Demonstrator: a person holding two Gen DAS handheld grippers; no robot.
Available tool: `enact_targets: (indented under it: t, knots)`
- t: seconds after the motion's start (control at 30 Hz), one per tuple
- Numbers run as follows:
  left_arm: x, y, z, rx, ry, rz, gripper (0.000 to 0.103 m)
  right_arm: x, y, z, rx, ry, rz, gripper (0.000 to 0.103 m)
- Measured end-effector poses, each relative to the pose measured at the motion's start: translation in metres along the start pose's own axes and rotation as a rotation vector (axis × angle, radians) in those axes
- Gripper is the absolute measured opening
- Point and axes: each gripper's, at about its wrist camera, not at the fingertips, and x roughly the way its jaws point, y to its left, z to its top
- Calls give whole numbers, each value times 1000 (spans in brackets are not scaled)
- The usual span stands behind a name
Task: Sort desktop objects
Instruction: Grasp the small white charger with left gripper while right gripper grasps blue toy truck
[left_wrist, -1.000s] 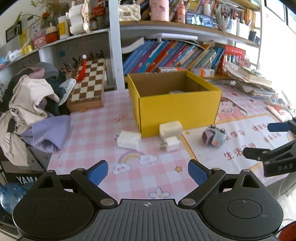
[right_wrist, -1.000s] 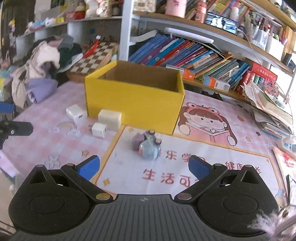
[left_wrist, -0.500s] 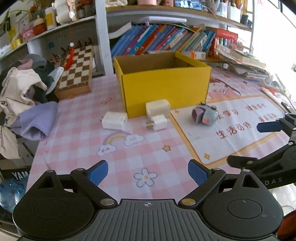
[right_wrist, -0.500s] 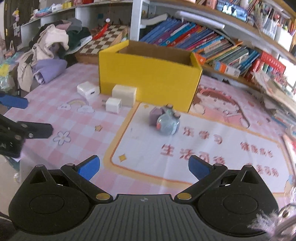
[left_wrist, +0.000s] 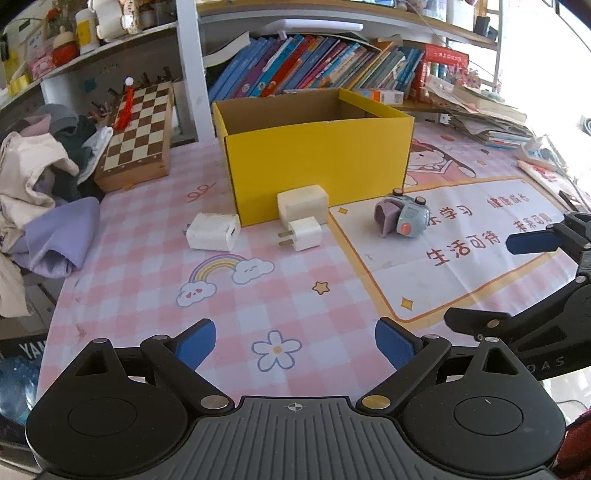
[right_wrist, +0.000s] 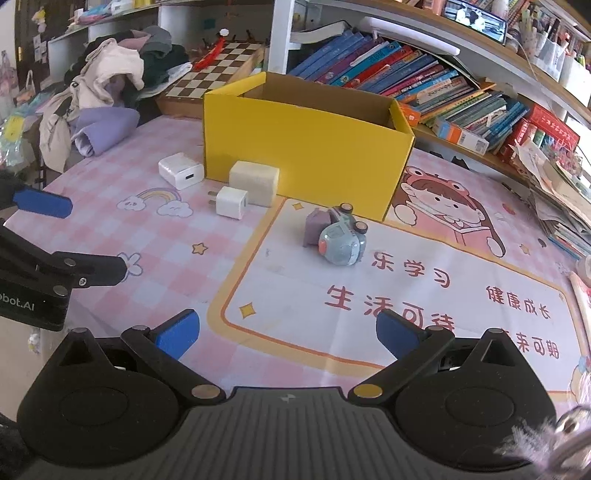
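An open yellow cardboard box (left_wrist: 317, 155) (right_wrist: 303, 147) stands on the pink checked tablecloth. In front of it lie three white chargers: a flat one at the left (left_wrist: 212, 232) (right_wrist: 181, 171), a cream block against the box (left_wrist: 303, 203) (right_wrist: 254, 182), and a small plug (left_wrist: 303, 233) (right_wrist: 231, 202). A grey-blue toy with a purple part (left_wrist: 402, 218) (right_wrist: 336, 238) lies on the white mat. My left gripper (left_wrist: 293, 341) is open and empty, short of the chargers. My right gripper (right_wrist: 288, 330) is open and empty, short of the toy.
A chessboard (left_wrist: 138, 129) and a pile of clothes (left_wrist: 40, 177) lie at the left. Shelves of books (left_wrist: 314, 70) run behind the box. Stacked papers (left_wrist: 480, 114) sit at the right. Each gripper shows at the edge of the other's view.
Both grippers have pulled back from the box and risen a little, then eased closer. Nothing on the table moved. Both stayed open.
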Motion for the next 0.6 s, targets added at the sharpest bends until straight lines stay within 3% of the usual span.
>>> enact_targets:
  t: [0.5, 0.6]
  knots:
    - [16, 3, 12, -19, -8, 25, 95, 15, -19, 14, 13, 9, -2, 100]
    - [18, 6, 16, -39, -18, 27, 95, 22, -25, 19, 21, 23, 2, 91]
